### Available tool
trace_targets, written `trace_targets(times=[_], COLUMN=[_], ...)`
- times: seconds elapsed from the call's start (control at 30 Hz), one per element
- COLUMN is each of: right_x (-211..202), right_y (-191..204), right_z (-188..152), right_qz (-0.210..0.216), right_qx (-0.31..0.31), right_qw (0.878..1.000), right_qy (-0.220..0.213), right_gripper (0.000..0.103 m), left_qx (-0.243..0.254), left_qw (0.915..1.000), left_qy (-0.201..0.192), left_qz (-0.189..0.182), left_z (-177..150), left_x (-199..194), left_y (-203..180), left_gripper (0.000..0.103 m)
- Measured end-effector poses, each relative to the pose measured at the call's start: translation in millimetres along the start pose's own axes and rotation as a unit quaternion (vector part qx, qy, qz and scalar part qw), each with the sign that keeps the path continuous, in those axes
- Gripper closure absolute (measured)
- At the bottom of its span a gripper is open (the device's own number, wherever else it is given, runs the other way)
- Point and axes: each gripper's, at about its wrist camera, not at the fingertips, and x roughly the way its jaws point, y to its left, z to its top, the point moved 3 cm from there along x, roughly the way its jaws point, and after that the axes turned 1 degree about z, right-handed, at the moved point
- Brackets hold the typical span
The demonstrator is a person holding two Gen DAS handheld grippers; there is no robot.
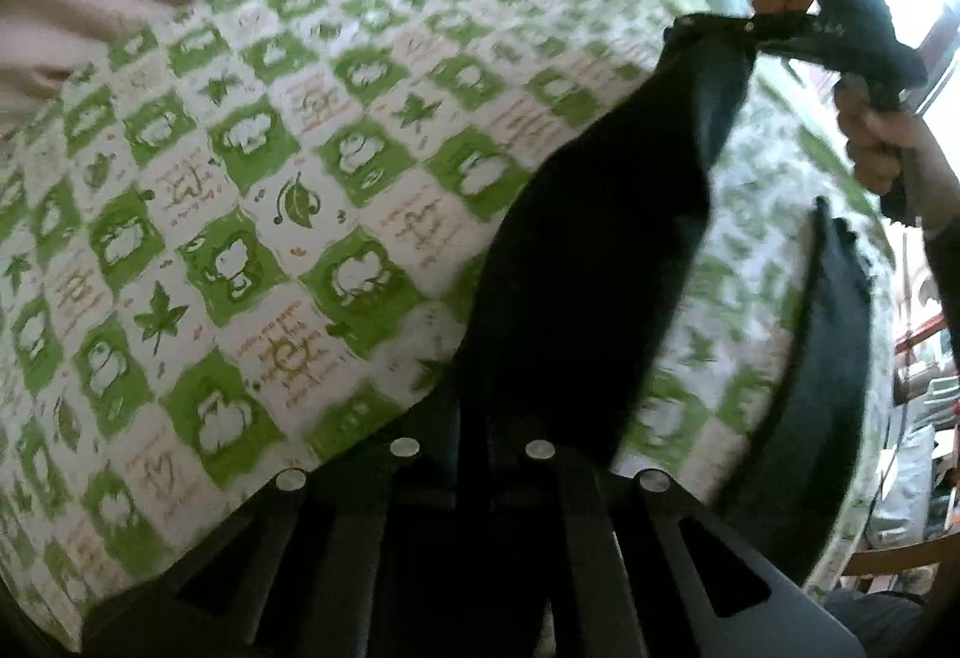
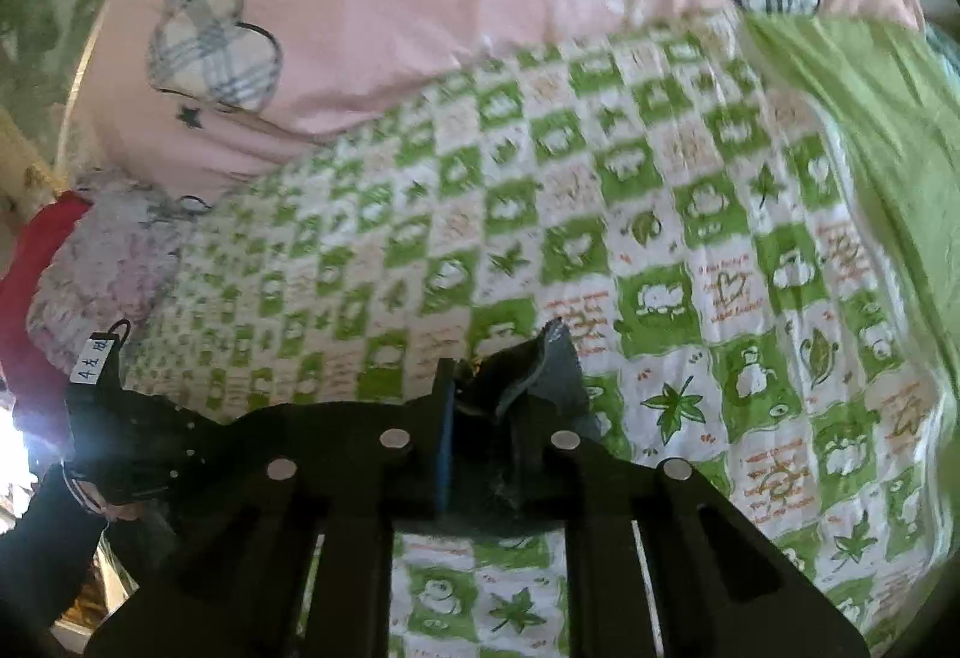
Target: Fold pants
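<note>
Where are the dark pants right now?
The dark pants hang stretched above the green checked bedspread, pinched between the left hand-held gripper and the right hand-held gripper, which shows at the upper right of the left wrist view.

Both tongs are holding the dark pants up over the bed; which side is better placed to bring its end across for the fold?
Probably the right tongs: they pinch one pants end high above the green checked bedsheet, with open sheet ahead. The left tongs sit low.

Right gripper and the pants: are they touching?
Touching. The right wrist view shows the right gripper shut on a bunched edge of the dark pants; the left wrist view shows that edge pinched up off the bedspread.
</note>
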Motion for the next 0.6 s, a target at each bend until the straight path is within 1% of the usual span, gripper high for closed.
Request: trace_targets(times=[0.17, 0.27, 0.4, 0.47, 0.6], right_x=[-30, -49, -73, -84, -101], right_y=[2, 0, -5, -10, -19], right_z=[-16, -35, -61, -76, -105], right_qz=[0.01, 0.016, 0.027, 0.035, 0.041], right_qx=[-0.008, -0.011, -0.01, -0.008, 0.0], right_qw=[1.0, 0.999, 0.997, 0.996, 0.994], right_qy=[-0.029, -0.046, -0.068, -0.08, -0.098], right_gripper=[0.088, 0.088, 0.088, 0.088, 0.088], left_qx=[0.001, 0.0, -0.002, 0.01, 0.033], left_qw=[0.9989, 0.998, 0.997, 0.9966, 0.9957], left_qy=[-0.046, -0.061, -0.071, -0.073, -0.078], left_qz=[-0.006, -0.013, -0.03, -0.037, -0.038], left_z=[-16, -29, -53, -63, -80], left_x=[-43, -64, -81, -82, -86], left_y=[-30, -45, -73, -94, -126], left_gripper=[0.1, 0.1, 0.1, 0.1, 0.1])
